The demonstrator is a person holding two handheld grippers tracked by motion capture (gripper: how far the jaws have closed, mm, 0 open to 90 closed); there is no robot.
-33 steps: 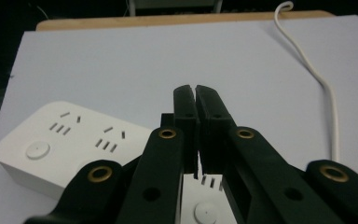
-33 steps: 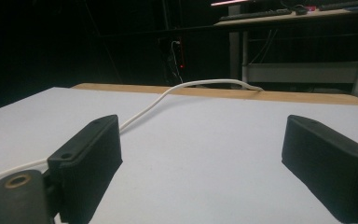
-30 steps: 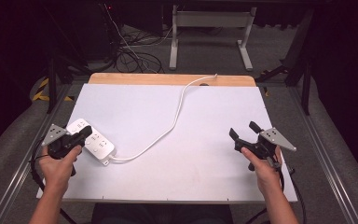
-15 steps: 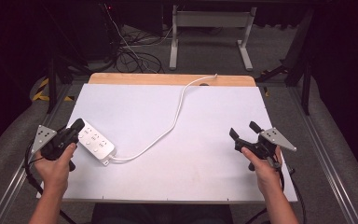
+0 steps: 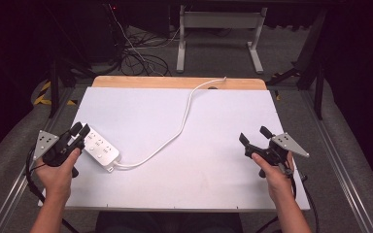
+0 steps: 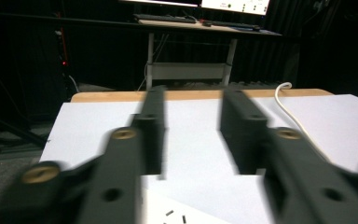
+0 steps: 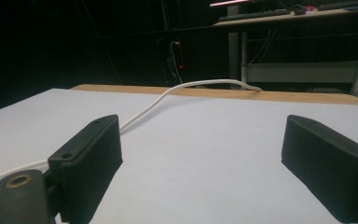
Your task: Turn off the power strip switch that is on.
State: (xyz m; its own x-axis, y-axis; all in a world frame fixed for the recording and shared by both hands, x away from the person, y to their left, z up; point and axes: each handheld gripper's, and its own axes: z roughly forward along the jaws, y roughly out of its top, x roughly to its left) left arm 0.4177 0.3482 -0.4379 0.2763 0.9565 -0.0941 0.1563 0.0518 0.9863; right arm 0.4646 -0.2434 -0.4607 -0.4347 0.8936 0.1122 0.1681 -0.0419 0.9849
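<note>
From the high view, a white power strip (image 5: 98, 149) lies near the left edge of the white surface (image 5: 213, 121), its long axis running diagonally from upper left to lower right, and its white cord (image 5: 182, 124) leaves the lower-right end and curves away to the far wooden edge (image 5: 175, 82). The left gripper (image 5: 80, 132) sits just beside the strip's upper-left end; its jaws have just been opening and now stand apart with nothing between them. The left gripper view shows that gap plainly, though blurred, with bare surface beyond and a corner of the strip (image 6: 177, 212), slots visible, low in the picture. The right gripper (image 5: 253, 136) hovers near the right edge, well apart from the strip, jaws wide apart and holding nothing; its own view shows the cord (image 7: 168, 95) crossing to the far edge. The middle and right of the surface lie bare between the two hands.
</note>
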